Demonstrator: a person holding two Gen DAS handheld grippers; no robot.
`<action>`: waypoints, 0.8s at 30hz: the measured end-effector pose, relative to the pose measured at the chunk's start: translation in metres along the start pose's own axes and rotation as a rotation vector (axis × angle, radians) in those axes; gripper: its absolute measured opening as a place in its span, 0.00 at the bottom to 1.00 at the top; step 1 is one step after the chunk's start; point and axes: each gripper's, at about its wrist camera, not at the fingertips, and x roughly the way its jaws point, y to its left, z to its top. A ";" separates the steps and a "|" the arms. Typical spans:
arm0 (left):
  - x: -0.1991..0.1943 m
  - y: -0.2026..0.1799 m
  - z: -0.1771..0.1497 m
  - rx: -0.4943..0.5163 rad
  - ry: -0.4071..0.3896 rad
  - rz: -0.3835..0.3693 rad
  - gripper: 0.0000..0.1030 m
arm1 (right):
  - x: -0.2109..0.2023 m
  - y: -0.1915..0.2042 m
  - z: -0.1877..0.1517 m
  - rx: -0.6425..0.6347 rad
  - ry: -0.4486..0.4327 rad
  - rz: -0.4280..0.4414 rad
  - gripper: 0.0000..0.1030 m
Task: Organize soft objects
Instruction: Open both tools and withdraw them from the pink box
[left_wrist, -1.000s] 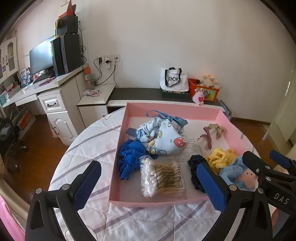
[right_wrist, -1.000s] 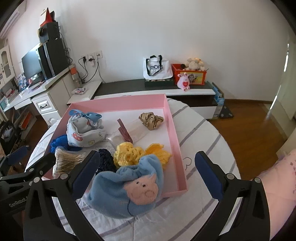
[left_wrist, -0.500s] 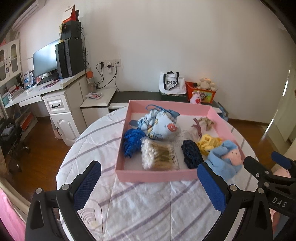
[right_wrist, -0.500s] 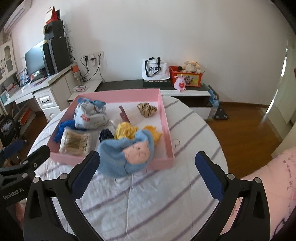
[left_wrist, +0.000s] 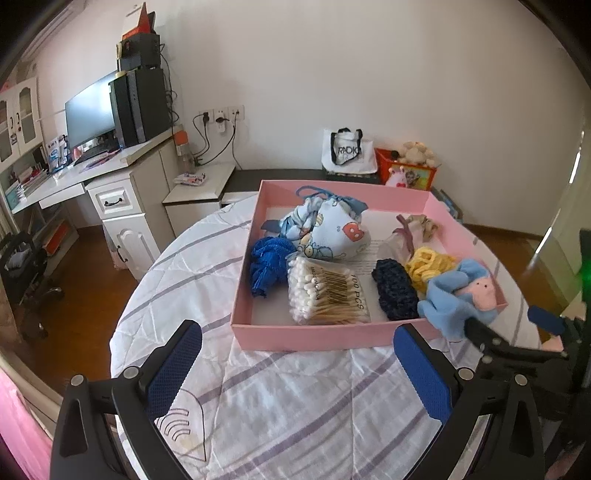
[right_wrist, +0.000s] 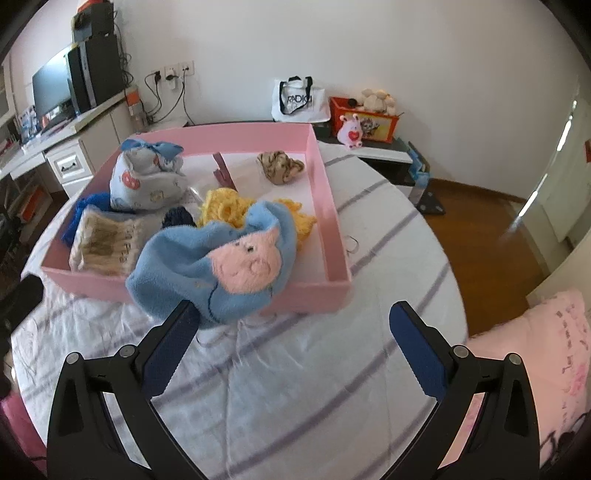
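1. So, a flat pink tray (left_wrist: 310, 338) with low, thin walls sits on a round table (left_wrist: 295, 398) under a white cloth with pale purple stripes.
2. Soft things fill the tray: a fuzzy blue hat (right_wrist: 218, 266) with a pink pig face, a lumpy printed pouch (left_wrist: 328, 232) tied with a blue bow, a shaggy blue puff (left_wrist: 266, 267), a knobbly dark scrunchie (left_wrist: 395, 291), yellow knit bits (left_wrist: 430, 264) and a tan scrunchie (right_wrist: 280, 168).
3. A clear, crinkly bag of swabs (left_wrist: 327, 291) lies flat near the front wall.
4. The left claw (left_wrist: 299, 373) hangs low over the cloth, aimed at the tray — its blue, dimpled pads spread wide, with nothing between them.
5. The right claw (right_wrist: 291, 345) is wide open too, pointed at the tray's near corner.
6. The hat flops over the tray's front wall, half in and half out. Its floppy edge hangs just above the right claw's left finger (right_wrist: 173, 339) — I cannot tell if they touch.
7. A pink sleeve (right_wrist: 532, 354) shows by the right claw.
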 end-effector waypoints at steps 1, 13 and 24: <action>0.003 0.000 0.002 0.003 0.003 -0.001 1.00 | 0.000 0.000 0.002 0.006 -0.008 0.007 1.00; 0.024 0.011 0.013 -0.005 0.011 0.000 1.00 | 0.012 0.019 0.023 -0.017 -0.024 -0.006 1.00; -0.019 0.007 -0.006 -0.003 -0.059 -0.018 1.00 | -0.045 0.019 0.005 -0.010 -0.115 0.022 1.00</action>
